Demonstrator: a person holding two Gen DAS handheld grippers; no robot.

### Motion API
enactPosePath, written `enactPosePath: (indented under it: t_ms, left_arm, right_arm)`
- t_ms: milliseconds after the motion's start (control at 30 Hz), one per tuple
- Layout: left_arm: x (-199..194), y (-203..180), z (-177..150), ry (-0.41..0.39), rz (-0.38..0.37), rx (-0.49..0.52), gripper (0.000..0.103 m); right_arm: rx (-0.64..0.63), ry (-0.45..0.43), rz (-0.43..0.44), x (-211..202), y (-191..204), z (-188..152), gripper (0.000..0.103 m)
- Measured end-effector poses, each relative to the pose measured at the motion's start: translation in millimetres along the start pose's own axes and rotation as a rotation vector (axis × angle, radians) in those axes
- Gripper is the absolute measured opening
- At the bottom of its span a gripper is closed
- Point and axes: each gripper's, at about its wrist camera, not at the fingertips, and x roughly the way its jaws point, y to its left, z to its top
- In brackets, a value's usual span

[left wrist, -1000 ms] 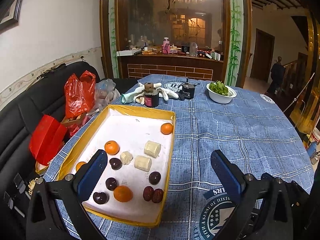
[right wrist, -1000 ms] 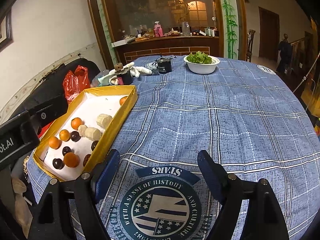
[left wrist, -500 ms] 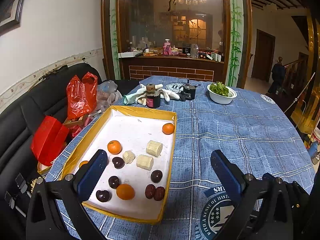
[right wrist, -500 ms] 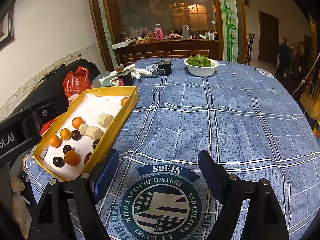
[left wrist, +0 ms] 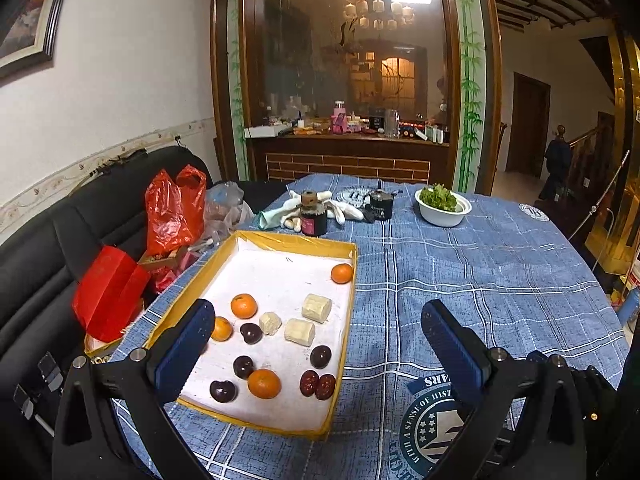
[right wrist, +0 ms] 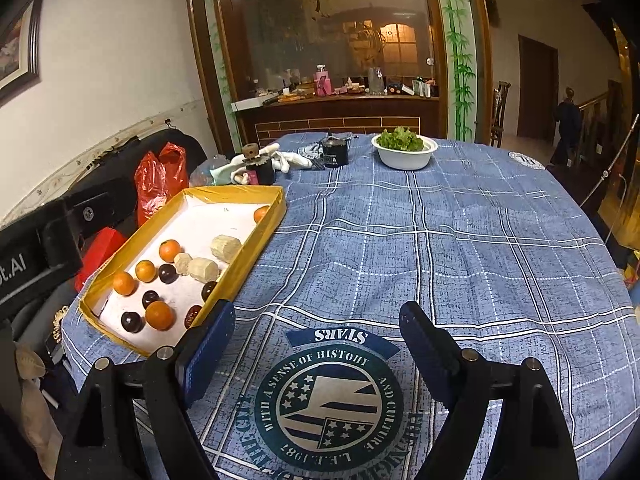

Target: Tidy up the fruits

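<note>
A yellow-rimmed tray (left wrist: 294,241) with a white floor lies on the blue tablecloth; it also shows in the right wrist view (right wrist: 240,192). In it lie several oranges (left wrist: 243,305), dark plums (left wrist: 251,333), pale banana chunks (left wrist: 316,308) and red dates (left wrist: 318,385), all mixed. My left gripper (left wrist: 316,324) is open and empty, held above the tray's near end. My right gripper (right wrist: 316,328) is open and empty over the cloth's round emblem (right wrist: 326,400), right of the tray.
A white bowl of greens (left wrist: 442,204), a dark jar (left wrist: 313,216), a black pot (left wrist: 382,204) and white gloves (left wrist: 338,210) stand at the table's far side. Red plastic bags (left wrist: 172,208) lie on the black sofa (left wrist: 44,264) to the left.
Both grippers have risen and drawn back slightly, so the tray sits a little farther off in both views. The fruits have not moved. Both grippers stay open.
</note>
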Motion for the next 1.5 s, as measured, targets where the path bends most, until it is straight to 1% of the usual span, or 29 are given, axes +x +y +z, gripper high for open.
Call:
enactPosePath:
  t_ms: [200,300,400,533,567,633,667,767,867,933,1000,1133,1233,1333,1400,1500]
  left_arm:
    - [-11.0,-2.4,-0.8,-0.025,0.005,0.012,0.103]
    - [-16.8,-5.4,-2.1,-0.051,0.028,0.024,0.103]
    - [-29.4,-7.3,-2.7,-0.128,0.078,0.032,0.103]
    - [-54.0,-3.1,0.8,-0.271,0.121,0.0,0.103]
    - [-59.7,-0.9,1.7,-0.308,0.12,-0.01,0.103]
    - [-64.2,4.0,4.1,-0.346,0.094,-0.027,0.103]
    - [-63.4,5.9,6.2,-0.347,0.081,-0.036,0.103]
    - [-53.1,10.6,12.1,-0.287,0.04,-0.052,0.103]
    - [-36.9,11.0,14.3,-0.224,0.069,-0.046,0.103]
    - [-30.1,9.0,12.9,-0.195,0.097,-0.034,0.103]
    - [-22.2,6.4,11.8,-0.166,0.11,-0.024,0.103]
    - [-8.7,-3.0,11.1,-0.125,0.096,0.002,0.103]
    - [-1.7,-16.9,11.1,-0.111,0.096,0.045,0.103]
    - [4.1,-29.1,13.8,-0.092,0.066,0.056,0.103]
    - [10.7,-36.5,16.5,-0.062,0.03,0.045,0.103]
    - [26.9,-54.7,21.5,0.02,-0.042,0.046,0.103]
  right_arm:
    - [0.01,-0.019,0.006,-7.8,0.1,-1.8,0.09]
    - [0.017,-0.021,0.009,-9.1,-1.4,-3.2,0.09]
    - [0.026,-0.028,0.013,-10.3,-4.3,-3.3,0.09]
    - [0.035,-0.052,0.04,-13.3,-7.2,-1.5,0.09]
    - [0.031,-0.062,0.052,-15.0,-7.0,0.2,0.09]
    - [0.014,-0.077,0.055,-16.7,-4.6,4.1,0.093]
    - [0.001,-0.079,0.054,-16.4,-3.5,6.1,0.094]
    - [-0.025,-0.073,0.062,-13.0,0.7,9.3,0.094]
    - [-0.045,-0.055,0.075,-7.2,4.9,10.0,0.094]
    - [-0.056,-0.051,0.078,-4.8,6.9,10.2,0.094]
    - [-0.065,-0.05,0.076,-2.7,8.4,10.3,0.094]
    - [-0.063,-0.045,0.062,0.5,3.8,12.7,0.094]
    - [-0.039,-0.035,0.055,4.0,-6.3,13.7,0.094]
    - [-0.016,-0.033,0.049,4.5,-18.9,13.7,0.094]
    - [-0.001,-0.032,0.045,3.1,-28.9,13.2,0.094]
    - [0.025,-0.024,0.012,0.5,-51.5,12.6,0.094]
